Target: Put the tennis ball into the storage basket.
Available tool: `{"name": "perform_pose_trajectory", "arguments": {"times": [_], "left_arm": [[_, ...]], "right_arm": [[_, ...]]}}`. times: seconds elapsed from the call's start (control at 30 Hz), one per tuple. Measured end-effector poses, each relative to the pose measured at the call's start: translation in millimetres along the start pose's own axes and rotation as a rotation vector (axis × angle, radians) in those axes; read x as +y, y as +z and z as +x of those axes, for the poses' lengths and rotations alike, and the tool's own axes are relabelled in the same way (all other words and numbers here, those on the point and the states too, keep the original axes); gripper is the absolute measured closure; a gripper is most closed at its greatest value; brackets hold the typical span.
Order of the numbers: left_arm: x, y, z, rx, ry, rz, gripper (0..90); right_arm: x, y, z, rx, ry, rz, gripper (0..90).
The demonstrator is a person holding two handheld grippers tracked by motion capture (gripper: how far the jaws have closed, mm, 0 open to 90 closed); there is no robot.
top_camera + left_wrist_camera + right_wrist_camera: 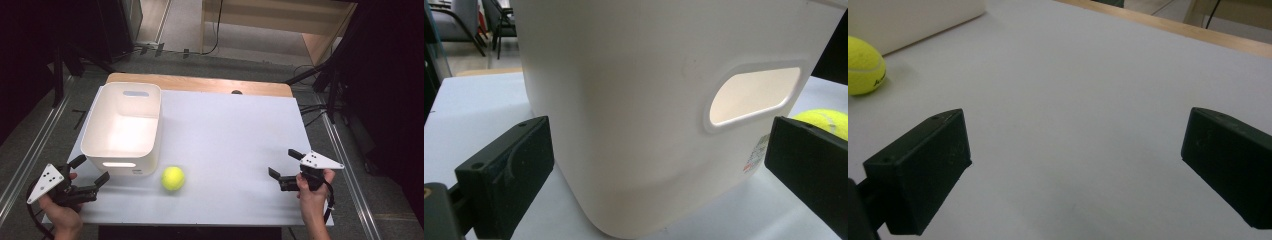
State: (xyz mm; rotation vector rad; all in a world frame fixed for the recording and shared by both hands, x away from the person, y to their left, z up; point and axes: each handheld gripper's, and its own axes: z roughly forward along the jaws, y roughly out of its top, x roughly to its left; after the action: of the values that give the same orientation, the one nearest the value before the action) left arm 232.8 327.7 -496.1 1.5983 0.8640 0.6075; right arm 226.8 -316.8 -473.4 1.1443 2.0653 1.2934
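Observation:
A yellow tennis ball (173, 178) lies on the white table (230, 145), just in front of the right corner of a white plastic bin (123, 129). The bin stands upright at the left, with a handle slot (754, 95) in its near wall. My left gripper (90, 170) is open at the front left corner, its jaws spread wide and pointed at the bin's near wall. Past its right jaw the ball (821, 122) peeks out. My right gripper (283, 164) is open at the front right, holding nothing. Its view has the ball (863, 65) at far left.
The table's wooden back edge (200, 84) runs behind the white top. Dark stands and cables sit on the floor around the table. Bare table surface lies between the ball and my right gripper.

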Motion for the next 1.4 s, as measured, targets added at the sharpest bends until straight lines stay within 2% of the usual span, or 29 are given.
{"name": "perform_pose_trajectory", "arguments": {"times": [0.3,0.67,1.4], "left_arm": [[-0.3,0.2,-1.3,-0.005,0.010,0.006,0.0],[-0.4,0.4,-1.4,-0.007,0.007,0.006,0.0],[-0.4,0.7,-2.0,-0.013,0.011,0.008,0.0]], "right_arm": [[23.9,15.6,12.8,0.080,-0.062,0.033,0.0],[42.9,35.1,25.4,0.130,-0.130,0.101,0.0],[58.9,64.5,44.7,0.202,-0.183,0.164,0.0]]}}
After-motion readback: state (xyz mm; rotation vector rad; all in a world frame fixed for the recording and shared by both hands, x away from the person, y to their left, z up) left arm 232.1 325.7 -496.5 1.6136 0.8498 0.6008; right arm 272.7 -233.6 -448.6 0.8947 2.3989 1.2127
